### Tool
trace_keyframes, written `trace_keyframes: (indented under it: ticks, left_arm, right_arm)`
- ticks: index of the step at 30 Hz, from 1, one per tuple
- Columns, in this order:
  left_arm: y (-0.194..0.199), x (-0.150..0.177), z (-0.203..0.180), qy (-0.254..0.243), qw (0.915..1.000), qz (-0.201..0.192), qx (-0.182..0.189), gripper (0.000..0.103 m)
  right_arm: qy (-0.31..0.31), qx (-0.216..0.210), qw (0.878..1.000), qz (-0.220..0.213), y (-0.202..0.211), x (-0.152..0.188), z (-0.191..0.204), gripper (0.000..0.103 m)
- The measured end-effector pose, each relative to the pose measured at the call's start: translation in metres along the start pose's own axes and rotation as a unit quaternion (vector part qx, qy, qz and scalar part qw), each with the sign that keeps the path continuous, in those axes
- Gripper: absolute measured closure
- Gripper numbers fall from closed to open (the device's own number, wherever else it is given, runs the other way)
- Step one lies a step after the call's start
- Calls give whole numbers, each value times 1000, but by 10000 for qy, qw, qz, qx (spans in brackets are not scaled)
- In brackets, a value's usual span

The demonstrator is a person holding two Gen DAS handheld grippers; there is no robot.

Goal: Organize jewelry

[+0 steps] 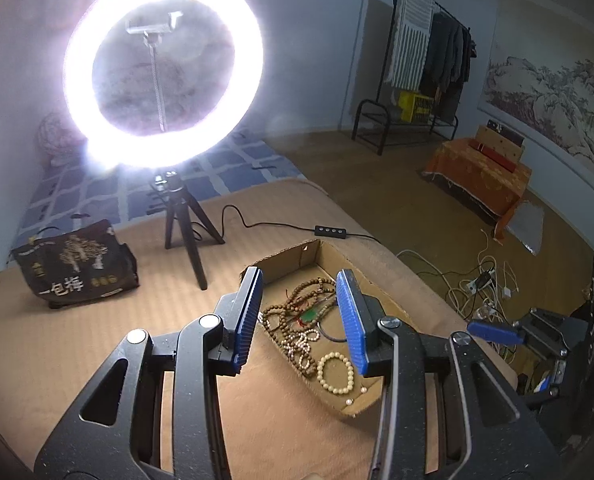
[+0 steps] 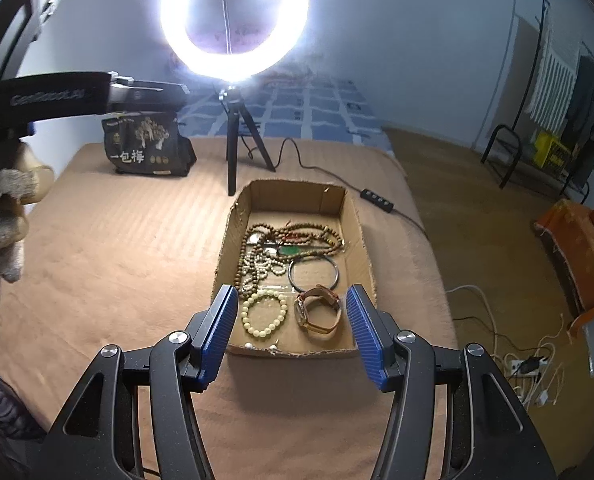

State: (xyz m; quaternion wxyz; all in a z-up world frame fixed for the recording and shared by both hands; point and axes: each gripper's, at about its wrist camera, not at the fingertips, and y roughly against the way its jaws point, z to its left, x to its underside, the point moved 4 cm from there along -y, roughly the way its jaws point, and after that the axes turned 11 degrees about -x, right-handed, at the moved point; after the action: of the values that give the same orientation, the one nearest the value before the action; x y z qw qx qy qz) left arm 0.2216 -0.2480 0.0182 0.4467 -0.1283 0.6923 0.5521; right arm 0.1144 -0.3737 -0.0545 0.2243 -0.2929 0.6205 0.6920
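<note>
A shallow cardboard box (image 2: 355, 216) lies on the tan bed cover and also shows in the left wrist view (image 1: 293, 258). In it are brown bead strings (image 2: 297, 230), a cream bead bracelet (image 2: 244, 317), a dark bangle (image 2: 334, 266), a tan-strap watch (image 2: 319, 312) and a green pendant (image 2: 291, 250). My right gripper (image 2: 293, 334) is open and empty, above the box's near end. My left gripper (image 1: 299, 318) is open and empty, above the box's left side, over the brown beads (image 1: 293, 312) and cream bracelet (image 1: 336, 372).
A lit ring light on a small tripod (image 2: 233, 148) stands behind the box, its cable and switch (image 2: 377, 199) running right. A dark printed bag (image 2: 147, 148) sits at the back left. Cables and a power strip (image 2: 525, 366) lie on the floor right of the bed.
</note>
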Motion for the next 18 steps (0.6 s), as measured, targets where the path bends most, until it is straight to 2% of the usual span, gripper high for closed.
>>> trace_keyframes:
  ticks: [3,5,8,10,12,14,16,18]
  left_arm:
    - [24,7,4,6,9999,-107,-37,64]
    - [41,14,5,-31,9998,-190,-70,63]
    - [62,24,7,-59,9994,-336,-110,42]
    - [76,33,8,-78,9990,-399,-160,41]
    - [86,39,11,-64,9989,-425,-177,41]
    - [98,47,13,-38,9986,-469,-226,39]
    - [109,55,15,21,9984,-504,-255,26]
    - [119,62,17,39,9980,-573,-263,21]
  right_arm:
    - [-19,76,9999,-131,13,2,4,46]
    - [-29,114,9997,-229,20,3,7,40]
    - [-46,177,9990,-400,32,4,13,39]
    - [-89,219,9984,-512,40,4,16,37]
    - [-131,270,9977,-607,46,5,19,30]
    - [-153,338,9967,-726,52,4,23,28]
    - [-200,411,9953,-858,58,4,26,27]
    - [-286,436,9940,-961,62,5,27,23]
